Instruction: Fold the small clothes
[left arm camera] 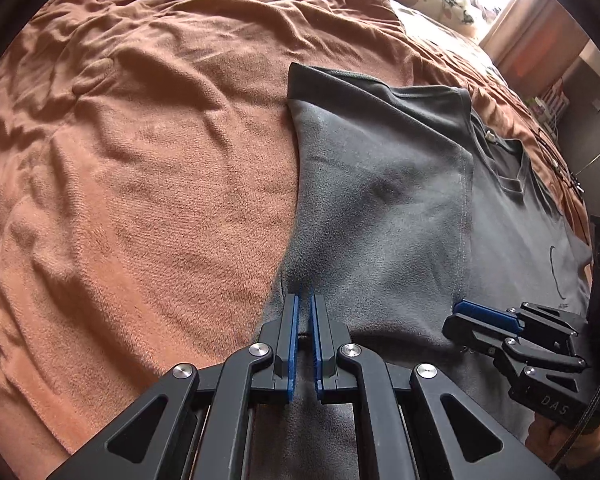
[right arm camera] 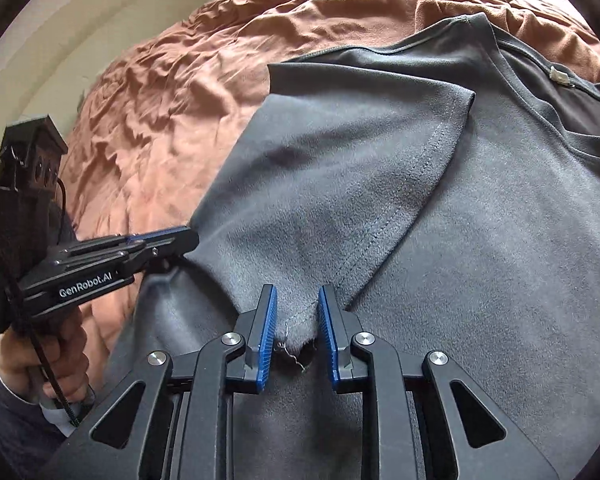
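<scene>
Two hand-held grippers work my grey T-shirt [right arm camera: 480,240], spread on the bed's brown blanket [left arm camera: 140,200]. Left hand-held gripper [left arm camera: 304,300] clenched on the folded-over side; right hand-held gripper [right arm camera: 298,300] nearly pinching its corner. Next, I judge: clamp, then smooth the fold.

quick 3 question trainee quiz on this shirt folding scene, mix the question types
1. True or false: the grey t-shirt lies on a brown blanket.
2. Which part of the shirt has been folded in over the body? A) the collar B) the sleeve side C) nothing yet
3. Fill in: the cloth corner with loose threads sits between the pads of the ___ gripper.

Key
1. True.
2. B. The sleeve, its stitched hem showing, lies across the shirt's front.
3. Right. The right gripper has the frayed corner between its pads with gaps showing either side; the left gripper is shut near the shirt's folded edge.
</scene>
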A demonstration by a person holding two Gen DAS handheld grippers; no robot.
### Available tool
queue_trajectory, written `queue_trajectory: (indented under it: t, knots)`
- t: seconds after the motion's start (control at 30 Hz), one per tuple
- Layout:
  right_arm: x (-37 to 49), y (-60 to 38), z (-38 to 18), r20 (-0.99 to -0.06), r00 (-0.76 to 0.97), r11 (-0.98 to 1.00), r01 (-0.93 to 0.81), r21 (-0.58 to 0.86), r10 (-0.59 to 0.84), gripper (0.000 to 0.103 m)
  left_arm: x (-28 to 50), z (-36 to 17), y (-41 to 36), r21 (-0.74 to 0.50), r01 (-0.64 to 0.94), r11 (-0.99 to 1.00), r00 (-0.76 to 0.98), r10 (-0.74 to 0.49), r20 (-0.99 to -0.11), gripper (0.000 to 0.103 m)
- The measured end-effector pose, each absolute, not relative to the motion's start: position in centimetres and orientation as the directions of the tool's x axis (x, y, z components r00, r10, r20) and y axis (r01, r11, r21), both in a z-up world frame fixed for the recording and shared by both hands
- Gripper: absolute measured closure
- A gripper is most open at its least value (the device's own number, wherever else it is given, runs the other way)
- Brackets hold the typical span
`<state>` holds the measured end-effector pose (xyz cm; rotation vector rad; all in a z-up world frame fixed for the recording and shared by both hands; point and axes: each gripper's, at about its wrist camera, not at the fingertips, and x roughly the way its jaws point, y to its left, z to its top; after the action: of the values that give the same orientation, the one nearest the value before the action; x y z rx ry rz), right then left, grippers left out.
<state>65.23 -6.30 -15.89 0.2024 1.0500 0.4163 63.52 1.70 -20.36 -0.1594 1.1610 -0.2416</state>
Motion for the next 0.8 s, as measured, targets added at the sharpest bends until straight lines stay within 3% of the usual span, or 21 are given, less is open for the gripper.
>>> queue_trajectory:
  t: [0.27, 0.33, 0.37, 0.43, 0.5, 0.57, 0.8]
  knots:
    - [62.8, -7.0, -14.6, -0.838, 0.401, 0.928, -0.194, 0.318, 0.371, 0.085, 60.7, -18.1, 0.8, -0.205, 0.083, 0.975, 0.408, -0.221, -0.886, 0.096]
    - [61.8, -7.7, -13.5, -0.836, 0.417, 0.934, -0.173, 0.313, 0.358, 0.085, 59.7, -17.3, 0.5, -0.224, 0.067, 0.972, 0.42, -0.231, -0.878, 0.089]
    - [61.2, -8.1, -12.9, -0.833, 0.426, 0.936, -0.168, 0.31, 0.353, 0.084, 59.2, -16.8, 0.2, -0.228, 0.064, 0.972, 0.427, -0.233, -0.874, 0.079]
    - [59.7, -8.9, -11.5, -0.827, 0.453, 0.943, -0.157, 0.293, 0.332, 0.073, 58.2, -15.8, -0.3, -0.228, 0.062, 0.972, 0.454, -0.231, -0.861, 0.066]
    - [58.1, -9.7, -10.2, -0.814, 0.484, 0.947, -0.146, 0.287, 0.321, 0.047, 57.3, -14.6, -0.9, -0.235, 0.063, 0.97, 0.481, -0.236, -0.844, 0.054]
    - [56.3, -10.6, -9.0, -0.8, 0.525, 0.957, -0.134, 0.259, 0.29, 0.035, 56.3, -13.4, -1.3, -0.251, 0.063, 0.966, 0.502, -0.248, -0.829, 0.048]
    - [50.4, -13.9, -6.0, -0.755, 0.616, 0.967, -0.044, 0.253, 0.225, 0.031, 51.6, -9.2, -2.5, -0.286, 0.072, 0.956, 0.594, -0.271, -0.758, 0.023]
